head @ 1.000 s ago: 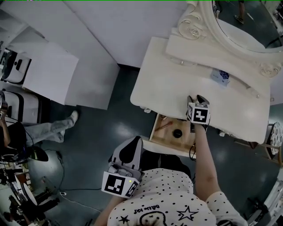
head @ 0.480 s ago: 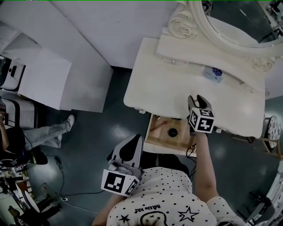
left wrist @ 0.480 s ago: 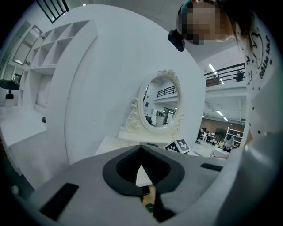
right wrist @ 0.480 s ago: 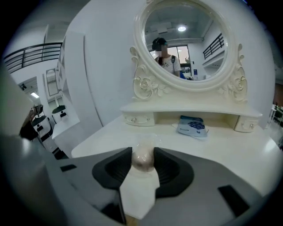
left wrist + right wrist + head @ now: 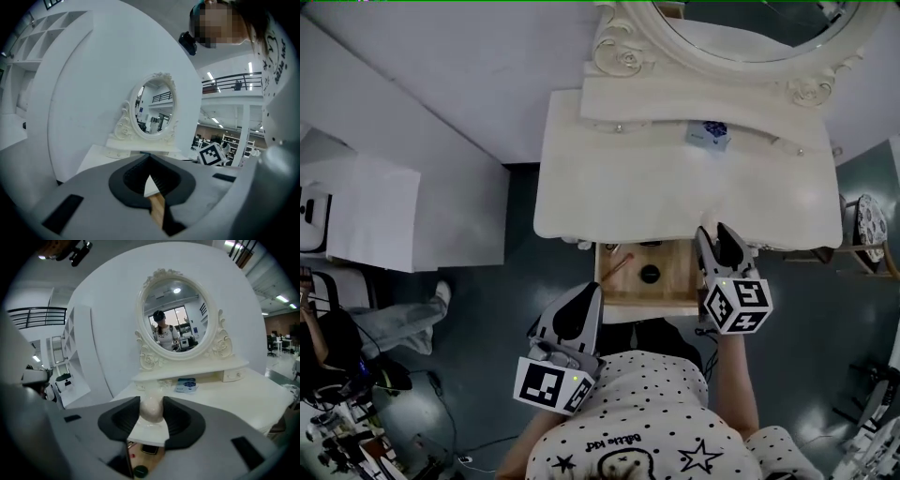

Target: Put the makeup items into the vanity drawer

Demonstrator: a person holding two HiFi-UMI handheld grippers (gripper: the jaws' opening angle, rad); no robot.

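Observation:
The white vanity (image 5: 609, 187) has its wooden drawer (image 5: 623, 292) pulled open below the front edge. In the drawer lie a round dark jar (image 5: 650, 274) and a thin brush (image 5: 619, 264). My right gripper (image 5: 712, 232) hovers at the drawer's right side, shut on a white makeup item with a round pearly top (image 5: 151, 409). Under the item the right gripper view shows the drawer's inside with a dark green lid (image 5: 140, 471). A blue packet (image 5: 710, 134) rests on the vanity's back shelf. My left gripper (image 5: 589, 292) hangs near my body with its tips together and nothing held.
An oval mirror (image 5: 741, 28) in a carved frame stands at the back of the vanity. White panels (image 5: 366, 220) are at the left, with a seated person's legs (image 5: 394, 314) below them. A round patterned object (image 5: 867, 220) sits right of the vanity.
The right gripper closed on the white item on the tabletop and drew back with it to the drawer's right side. The left gripper stayed where it was.

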